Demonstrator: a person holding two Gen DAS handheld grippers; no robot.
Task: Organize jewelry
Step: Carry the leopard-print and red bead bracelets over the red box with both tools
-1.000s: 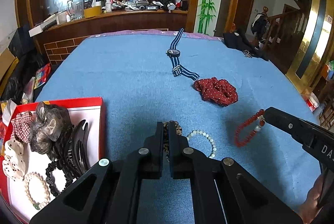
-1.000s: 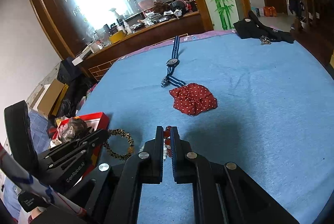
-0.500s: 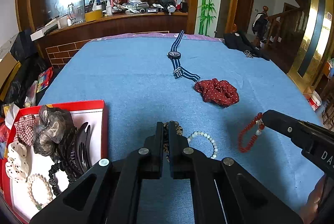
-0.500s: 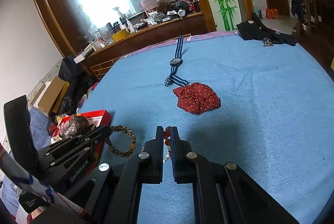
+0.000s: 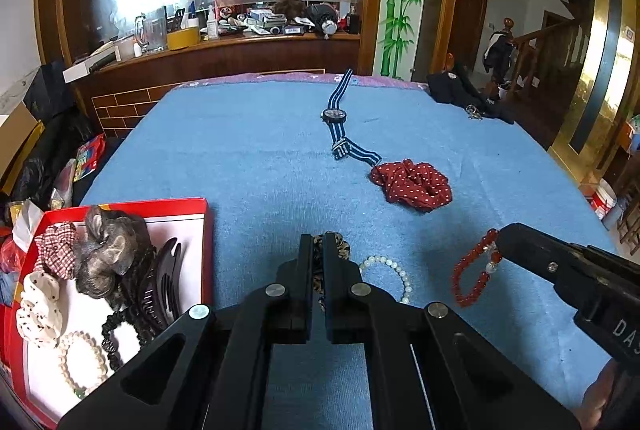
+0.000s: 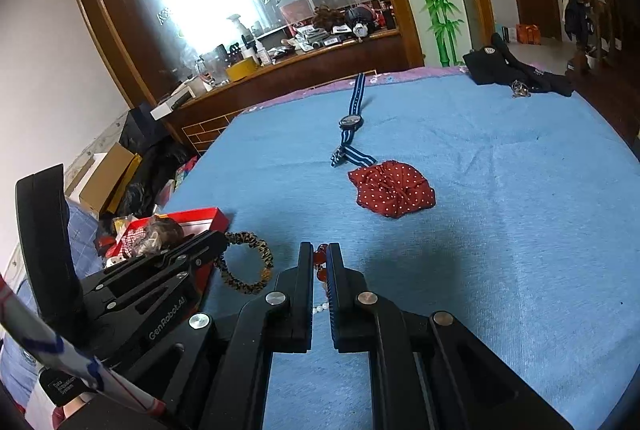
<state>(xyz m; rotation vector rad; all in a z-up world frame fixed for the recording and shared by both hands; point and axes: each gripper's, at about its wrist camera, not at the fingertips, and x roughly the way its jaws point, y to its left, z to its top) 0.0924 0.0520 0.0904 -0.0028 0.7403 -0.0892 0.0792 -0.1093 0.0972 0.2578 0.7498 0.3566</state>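
My left gripper (image 5: 318, 244) is shut on a leopard-print hair tie (image 5: 342, 248), which hangs lifted above the blue cloth in the right wrist view (image 6: 248, 266). My right gripper (image 6: 320, 254) is shut on a red bead bracelet (image 5: 468, 278), held above the cloth; it shows between the fingers in the right wrist view (image 6: 320, 262). A white pearl bracelet (image 5: 394, 270) lies on the cloth between the two grippers. A red-rimmed box (image 5: 196, 205) at the left holds scrunchies, a black claw clip and a pearl bracelet.
A red polka-dot scrunchie (image 5: 412, 183) and a blue striped watch (image 5: 338, 119) lie further out on the blue cloth (image 5: 240, 157). Dark clothing and keys (image 5: 468, 97) lie at the far right corner. A cluttered wooden counter stands behind the table.
Both grippers have risen slightly with their items. The red bracelet now hangs clear of the cloth and the leopard hair tie has lifted higher beside the box.
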